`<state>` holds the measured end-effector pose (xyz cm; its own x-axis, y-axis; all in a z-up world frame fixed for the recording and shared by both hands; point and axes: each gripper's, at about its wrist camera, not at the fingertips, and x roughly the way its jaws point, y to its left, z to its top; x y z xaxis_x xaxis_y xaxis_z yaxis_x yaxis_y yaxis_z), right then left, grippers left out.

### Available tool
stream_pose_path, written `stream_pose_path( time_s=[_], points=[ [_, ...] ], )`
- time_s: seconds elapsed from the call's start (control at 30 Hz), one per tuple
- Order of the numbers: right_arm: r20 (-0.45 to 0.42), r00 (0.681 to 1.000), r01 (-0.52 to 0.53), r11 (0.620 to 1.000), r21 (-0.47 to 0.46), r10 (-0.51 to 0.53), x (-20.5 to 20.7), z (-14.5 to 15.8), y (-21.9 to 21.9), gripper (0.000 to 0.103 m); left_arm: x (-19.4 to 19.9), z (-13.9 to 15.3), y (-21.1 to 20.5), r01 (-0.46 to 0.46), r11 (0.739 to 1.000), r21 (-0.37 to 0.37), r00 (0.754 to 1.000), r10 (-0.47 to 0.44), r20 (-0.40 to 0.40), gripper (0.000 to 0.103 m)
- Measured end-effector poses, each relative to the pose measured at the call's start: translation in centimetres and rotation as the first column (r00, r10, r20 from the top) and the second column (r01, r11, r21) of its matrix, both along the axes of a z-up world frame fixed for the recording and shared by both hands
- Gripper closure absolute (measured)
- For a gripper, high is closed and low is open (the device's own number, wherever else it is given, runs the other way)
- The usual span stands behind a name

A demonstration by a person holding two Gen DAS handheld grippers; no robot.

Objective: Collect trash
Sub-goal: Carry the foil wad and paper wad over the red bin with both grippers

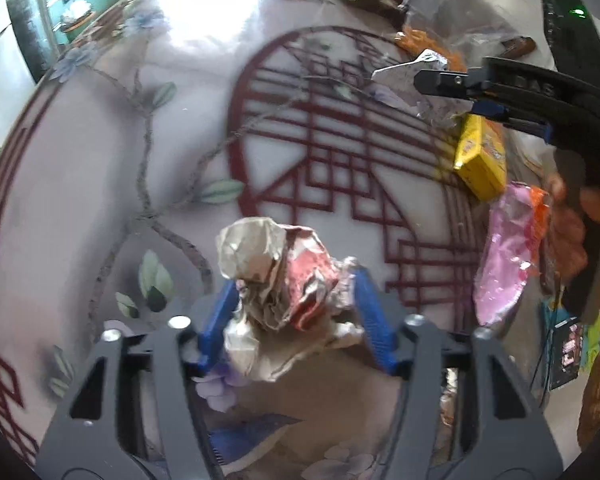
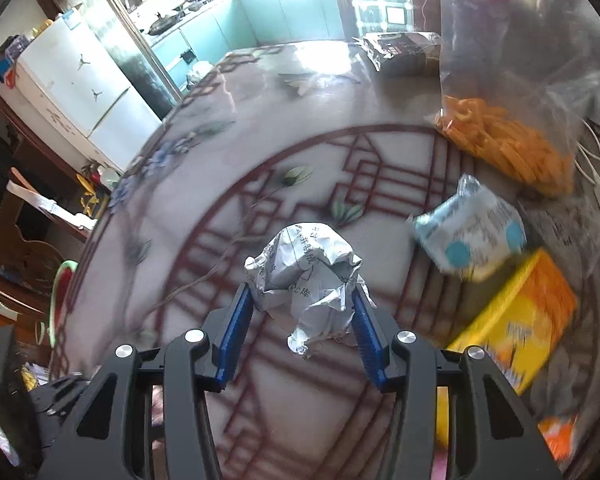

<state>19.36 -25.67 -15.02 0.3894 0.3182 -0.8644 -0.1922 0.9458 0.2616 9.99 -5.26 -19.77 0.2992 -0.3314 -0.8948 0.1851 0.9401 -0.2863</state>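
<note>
Each gripper is a black frame of angled struts with triangular cut-outs, joined at silver round-headed screws. The left gripper [image 1: 296, 312] carries two blue ribbed pads [image 1: 216, 320] on its fingers; the right gripper [image 2: 302, 320] has the same blue ribbed pads [image 2: 234, 332]. Seen from the left wrist, the right gripper's black body bears raised lettering, too blurred to read, and blue pad edges show under it. A hand [image 1: 568, 236] grips its handle; the sleeve is not clear.

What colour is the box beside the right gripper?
The box is yellow with an orange face; it shows best in the right wrist view.
</note>
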Motion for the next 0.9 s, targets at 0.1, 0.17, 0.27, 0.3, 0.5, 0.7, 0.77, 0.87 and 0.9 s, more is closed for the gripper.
stream_pose_path(
  time_s=[0.1, 0.17, 0.27, 0.3, 0.5, 0.7, 0.77, 0.87, 0.9],
  points=[
    [0.038, 0.999, 0.013, 1.0, -0.01, -0.013, -2.6, 1.9, 0.9, 0.056, -0.4, 1.1, -0.1, 0.024, 1.0, 0.005, 0.999, -0.024, 0.035, 0.07],
    [0.066, 0.998, 0.023, 1.0, -0.009, -0.022, -4.2, 3.2, 1.6, 0.055, -0.7, 2.0, 0.2, 0.025, 1.0, -0.009, 0.998, -0.025, 0.059, 0.073],
    [0.103, 0.994, 0.045, 0.999, -0.014, -0.043, -6.9, 4.8, 2.8, 0.055, -1.5, 3.8, 1.1, 0.016, 1.0, -0.018, 0.993, -0.014, 0.114, 0.073],
    [0.11, 0.993, 0.05, 0.999, -0.013, -0.048, -7.7, 5.2, 3.1, 0.055, -2.0, 4.6, 1.5, 0.013, 1.0, -0.016, 0.99, -0.01, 0.138, 0.073],
    [0.123, 0.991, 0.053, 0.999, 0.0, -0.052, -11.5, 6.5, 5.2, 0.055, -3.6, 7.1, 3.8, -0.013, 1.0, 0.002, 0.982, 0.012, 0.188, 0.073],
    [0.134, 0.99, 0.043, 0.999, 0.001, -0.043, -13.3, 7.3, 7.2, 0.055, -4.7, 7.5, 6.9, -0.076, 0.997, -0.009, 0.982, 0.077, 0.173, 0.073],
    [0.139, 0.99, 0.035, 0.999, 0.001, -0.035, -13.6, 7.5, 8.1, 0.055, -5.2, 7.6, 8.0, -0.093, 0.996, -0.008, 0.98, 0.093, 0.176, 0.073],
    [0.142, 0.99, 0.013, 1.0, 0.006, -0.014, -13.7, 7.6, 9.6, 0.055, -6.0, 7.9, 9.5, -0.108, 0.994, 0.002, 0.977, 0.105, 0.185, 0.073],
    [0.142, 0.99, 0.004, 1.0, 0.005, -0.004, -13.8, 7.6, 10.3, 0.055, -6.2, 8.0, 10.2, -0.113, 0.994, 0.005, 0.976, 0.11, 0.188, 0.073]
  ],
)
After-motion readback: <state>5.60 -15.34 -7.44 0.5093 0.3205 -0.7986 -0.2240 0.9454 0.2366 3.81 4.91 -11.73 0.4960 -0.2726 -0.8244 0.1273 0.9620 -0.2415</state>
